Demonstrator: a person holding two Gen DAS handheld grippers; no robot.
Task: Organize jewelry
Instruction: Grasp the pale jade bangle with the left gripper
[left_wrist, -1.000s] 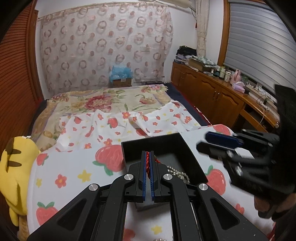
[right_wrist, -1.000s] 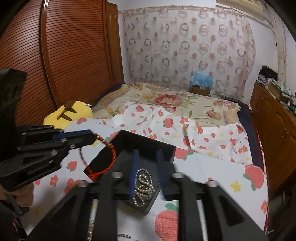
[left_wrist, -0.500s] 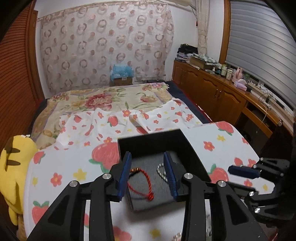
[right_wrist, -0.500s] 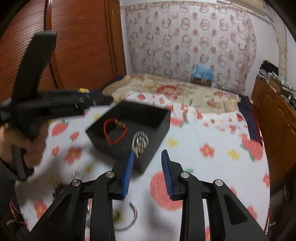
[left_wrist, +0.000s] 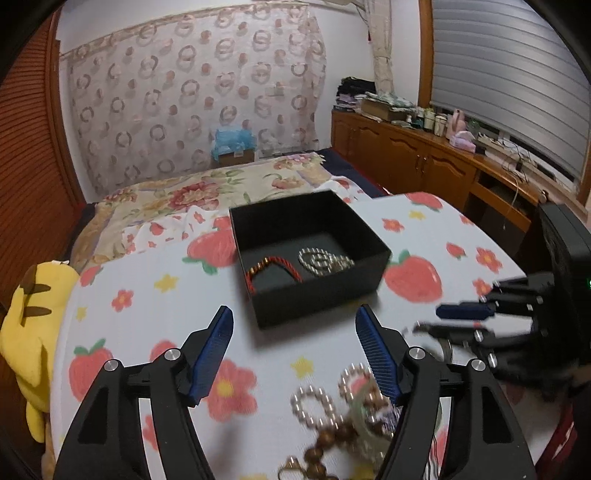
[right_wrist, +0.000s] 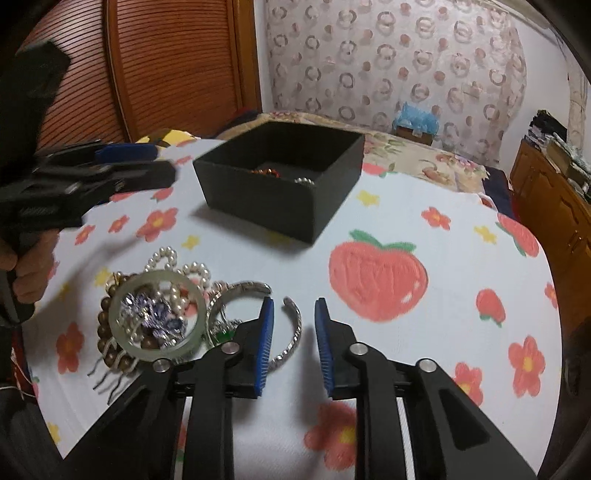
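Observation:
A black open box (left_wrist: 321, 291) stands on the strawberry-print cloth and holds a red cord bracelet (left_wrist: 275, 266) and a silver bead chain (left_wrist: 323, 260). The box also shows in the right wrist view (right_wrist: 273, 210). My left gripper (left_wrist: 295, 345) is open and empty, just in front of the box. A pile of jewelry (right_wrist: 159, 314) lies on the cloth: a pale jade bangle (right_wrist: 125, 334), pearl strands, brown beads, and a silver cuff bracelet (right_wrist: 291, 338). My right gripper (right_wrist: 293, 347) is open and empty, low over the silver cuff. The pile looks blurred in the left wrist view (left_wrist: 347, 417).
The table (right_wrist: 424, 206) is covered with a white cloth with strawberries and flowers. A bed (left_wrist: 207, 192) lies beyond it, a yellow plush toy (left_wrist: 26, 332) at the left, wooden cabinets (left_wrist: 417, 155) at the right.
My left gripper has let go of the red bracelet into the box, opened wide and pulled back. My right gripper has dropped down and back toward the jewelry pile.

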